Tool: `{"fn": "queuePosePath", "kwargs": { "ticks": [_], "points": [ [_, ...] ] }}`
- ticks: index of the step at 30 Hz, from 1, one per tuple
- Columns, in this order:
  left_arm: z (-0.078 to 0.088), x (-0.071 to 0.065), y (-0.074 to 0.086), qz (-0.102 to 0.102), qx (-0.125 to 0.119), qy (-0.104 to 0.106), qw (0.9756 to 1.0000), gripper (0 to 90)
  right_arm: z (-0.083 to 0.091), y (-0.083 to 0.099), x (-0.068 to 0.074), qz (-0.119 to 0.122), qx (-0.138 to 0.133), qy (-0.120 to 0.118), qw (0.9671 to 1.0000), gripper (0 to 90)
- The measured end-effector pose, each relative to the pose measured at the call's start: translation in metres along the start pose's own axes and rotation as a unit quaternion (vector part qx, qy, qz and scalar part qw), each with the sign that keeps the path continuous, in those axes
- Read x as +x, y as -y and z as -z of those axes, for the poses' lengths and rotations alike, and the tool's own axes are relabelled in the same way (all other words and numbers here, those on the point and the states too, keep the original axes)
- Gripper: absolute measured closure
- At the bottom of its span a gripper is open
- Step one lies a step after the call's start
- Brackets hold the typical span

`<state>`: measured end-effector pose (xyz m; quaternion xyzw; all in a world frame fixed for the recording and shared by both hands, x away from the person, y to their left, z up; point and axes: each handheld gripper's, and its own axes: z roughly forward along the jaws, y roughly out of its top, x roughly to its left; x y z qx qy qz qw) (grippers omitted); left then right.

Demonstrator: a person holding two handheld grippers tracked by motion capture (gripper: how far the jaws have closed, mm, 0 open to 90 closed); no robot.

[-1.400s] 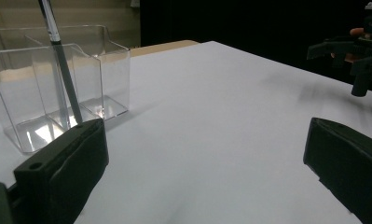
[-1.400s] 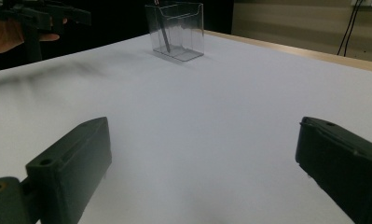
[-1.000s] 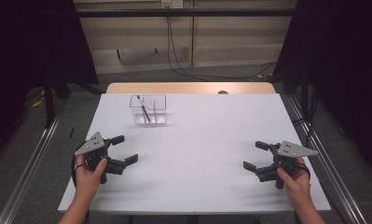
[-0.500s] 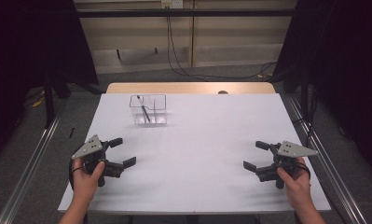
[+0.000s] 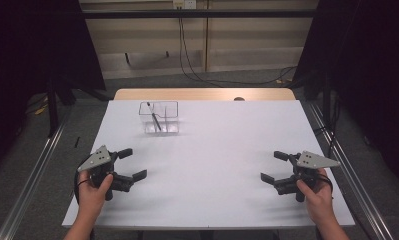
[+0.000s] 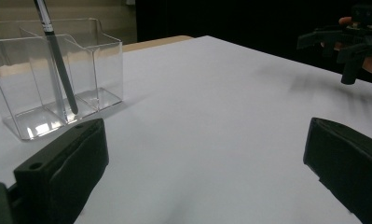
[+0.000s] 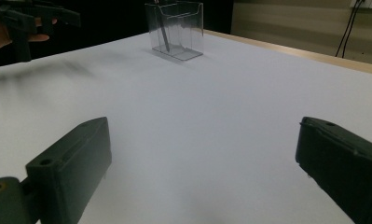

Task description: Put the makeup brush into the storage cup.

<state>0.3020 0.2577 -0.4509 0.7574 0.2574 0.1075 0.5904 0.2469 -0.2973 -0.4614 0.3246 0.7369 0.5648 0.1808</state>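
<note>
A white-topped bench (image 5: 212,165) with a bare wooden strip along its far edge fills mid-frame; black cables (image 5: 197,70) trail across the grey floor at the top.

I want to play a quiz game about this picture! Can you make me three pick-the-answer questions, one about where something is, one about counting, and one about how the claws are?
1. Where does the clear box stand on the white table?
A. far side, towards the left
B. near edge, at the right
C. under the right claw

2. How many pens are in the clear box?
A. none
B. one
C. three

3. How are the left claw and the right claw?
A. both open and holding nothing
B. both shut on a pen
C. one open, one shut

Answers:
1. A, the high view shows it far up the table, left of the middle.
2. B, a single dark pen leans inside it.
3. A, each claw's jaws stand wide apart over bare table.
</note>
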Motion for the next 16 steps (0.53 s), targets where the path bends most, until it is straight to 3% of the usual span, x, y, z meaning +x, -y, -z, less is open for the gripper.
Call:
{"fn": "queuePosePath", "kwargs": {
  "ticks": [16],
  "points": [
    [-0.0007, -0.0005, -0.0008, -0.004, -0.003, 0.003, 1.0000, 0.0, -0.0002, 0.0006, 0.0001, 0.002, 0.003, 0.004, 1.0000, 2.9]
  ]
}}
